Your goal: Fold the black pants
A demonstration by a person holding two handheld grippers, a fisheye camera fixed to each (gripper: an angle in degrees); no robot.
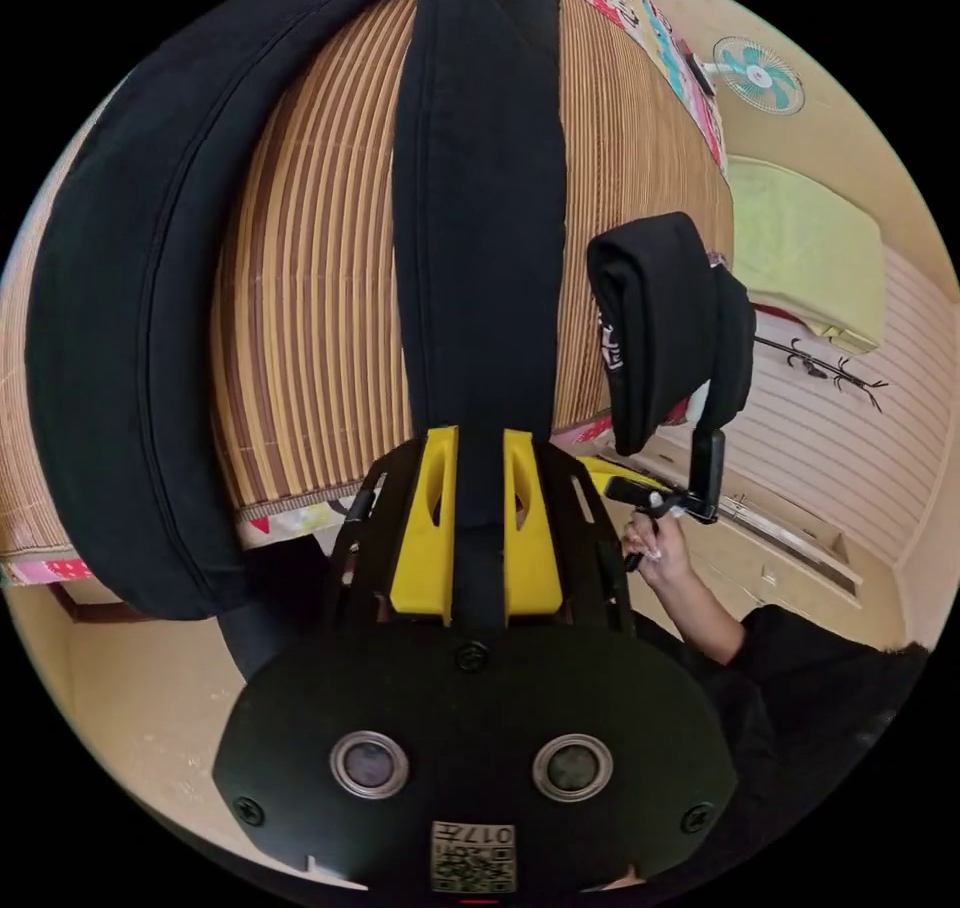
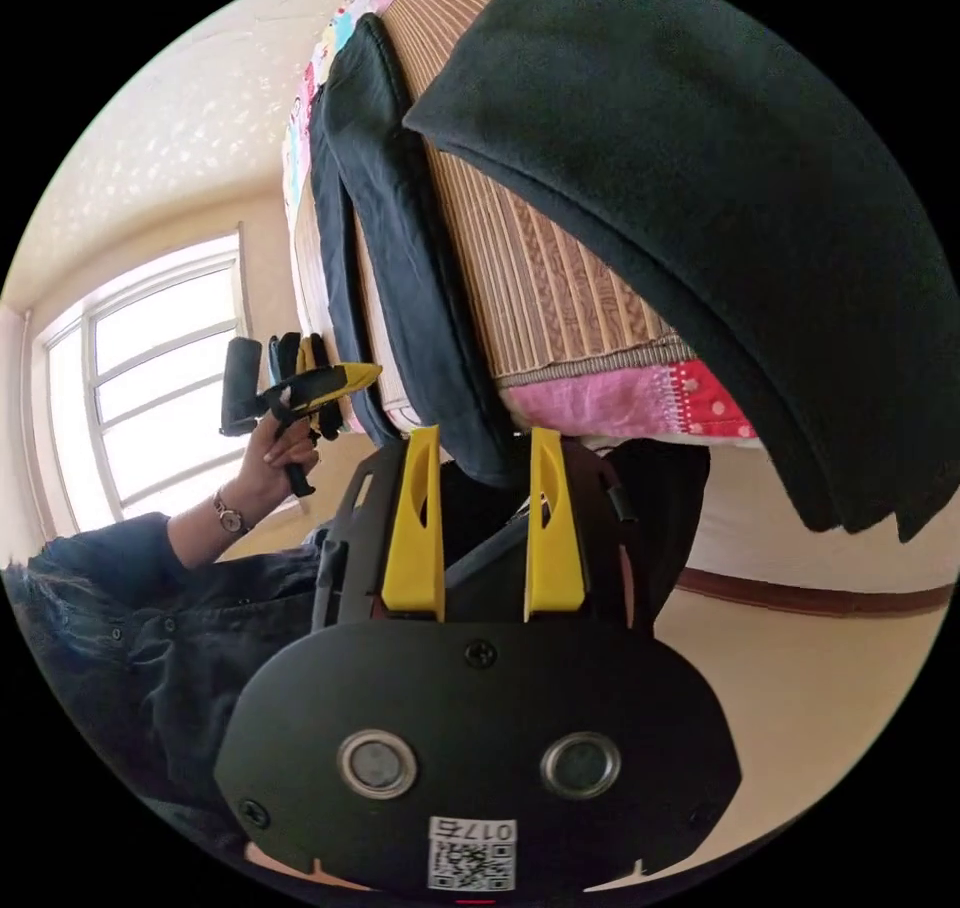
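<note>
While the black pants (image 1: 478,198) are lying leg-spread along the bamboo mat (image 1: 320,288), hems overhanging its near edge, we are clamping one hem in the left gripper (image 1: 478,523) and another in the right gripper (image 2: 484,523), folding barely begun.

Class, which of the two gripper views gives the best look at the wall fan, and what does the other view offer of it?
The left gripper view shows it best: the wall fan, with teal blades behind a round guard, sits on the cream wall beyond the bamboo mat. The right gripper view faces the window side of the room and offers no help with the fan.
</note>
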